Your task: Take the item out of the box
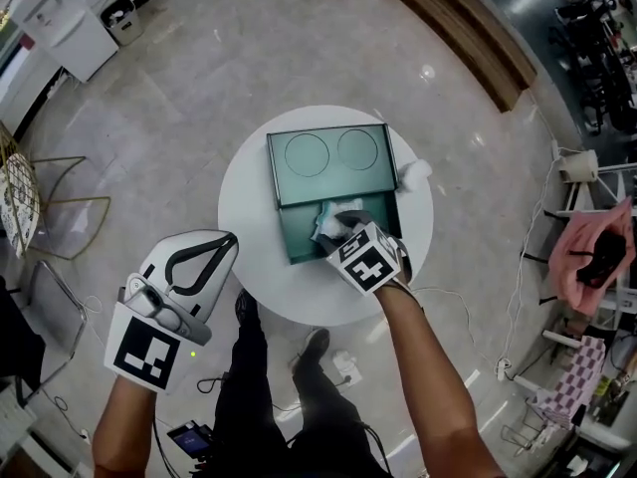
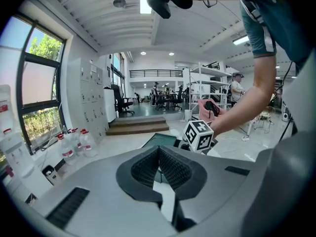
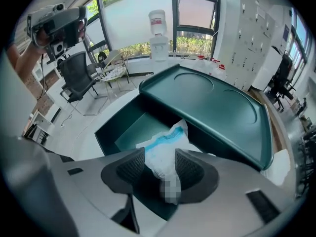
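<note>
Head view shows a round white table (image 1: 249,227) on a pale floor, with a green box (image 1: 299,235) open on it. The lid (image 1: 328,162), marked with two rings, is tilted back at the far side of the box. A small white wad (image 1: 415,172) lies on the table just beside the lid's right corner.

The right gripper (image 1: 343,232) points steeply down into the box, its marker cube facing the camera. Under its tips lies the item, a white packet (image 1: 326,217) with a blue band, inside the box against the wall below the lid.

In the right gripper view the jaws stand wide apart with the packet (image 3: 165,147) between the two ribbed pads. It rests on the floor of the box and looks crumpled. The pads flank it closely, but no squeeze on it shows. The green floor to the packet's left is bare.

The left gripper (image 1: 231,239) hangs low at the left, off the near edge of the table and over the floor, well apart from the box. In the left gripper view its jaws meet at the tips with nothing between them. Past them that view shows the edge of the lid and the right gripper's cube.

The person's legs and dark shoes show below the table, between the two arms.
</note>
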